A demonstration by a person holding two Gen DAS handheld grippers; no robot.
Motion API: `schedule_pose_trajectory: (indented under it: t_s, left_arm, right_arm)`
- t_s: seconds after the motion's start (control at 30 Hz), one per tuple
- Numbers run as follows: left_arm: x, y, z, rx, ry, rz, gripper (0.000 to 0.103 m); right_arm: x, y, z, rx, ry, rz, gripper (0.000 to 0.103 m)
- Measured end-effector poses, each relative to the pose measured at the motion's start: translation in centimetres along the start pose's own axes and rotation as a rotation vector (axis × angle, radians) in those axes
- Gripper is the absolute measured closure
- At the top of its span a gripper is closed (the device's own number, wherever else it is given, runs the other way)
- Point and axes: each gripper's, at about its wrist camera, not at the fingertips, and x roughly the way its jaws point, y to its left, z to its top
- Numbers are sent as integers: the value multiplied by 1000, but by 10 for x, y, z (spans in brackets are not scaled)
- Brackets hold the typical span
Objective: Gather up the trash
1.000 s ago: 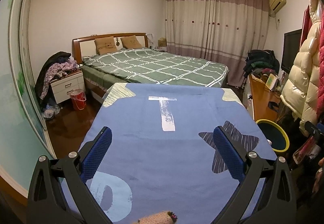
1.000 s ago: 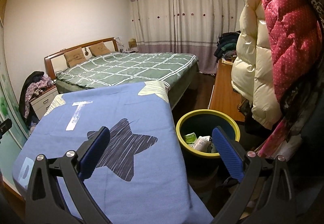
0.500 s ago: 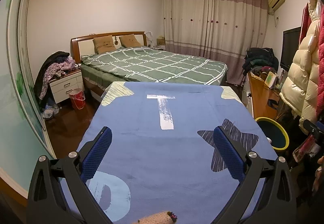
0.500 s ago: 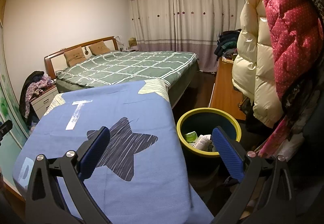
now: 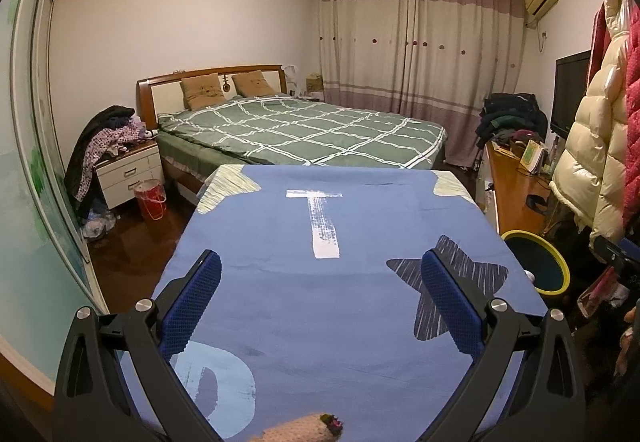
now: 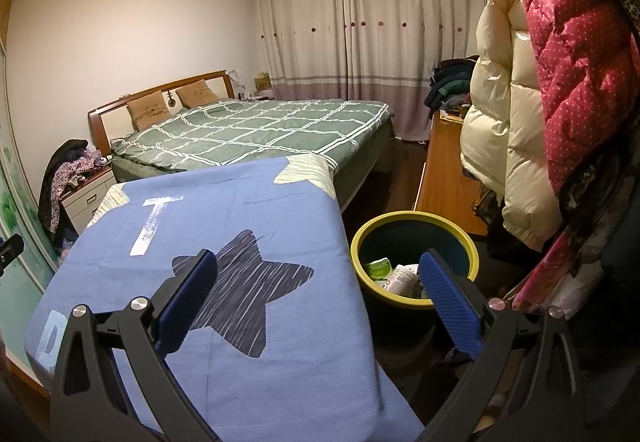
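Beside the blue-clothed counter (image 6: 248,322), the yellow-rimmed bin (image 6: 414,220) holds the trash (image 6: 402,276): a green wrapper and crumpled paper. Left tool (image 5: 320,302) and right tool (image 6: 320,300) both gape wide, empty.

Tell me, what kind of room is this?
A lived-in bedroom, most likely in a home. There is a bed with a green checked cover and two pillows, a nightstand piled with clothes beside it, and long curtains drawn across the far wall.

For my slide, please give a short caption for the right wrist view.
Open right gripper above a blue cloth, beside a yellow-rimmed bin holding trash.
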Motion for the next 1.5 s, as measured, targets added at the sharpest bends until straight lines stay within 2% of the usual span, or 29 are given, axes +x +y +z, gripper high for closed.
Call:
schedule_pose_trajectory:
  t_s: [1.0,1.23,1.37,1.5]
  left_arm:
    - [6,-6,-1,15,18,-8,5]
    - [7,-7,1,22,-12,-27,5]
    - [26,0,6,-6,42,-53,5]
    - [80,11,15,0,131,-26,5]
  right_arm:
    - [8,5,-3,-1,18,0,7]
    - [12,6,-3,0,26,-1,7]
    - [22,6,0,2,42,14,7]
    - [53,13,15,-17,69,46,7]
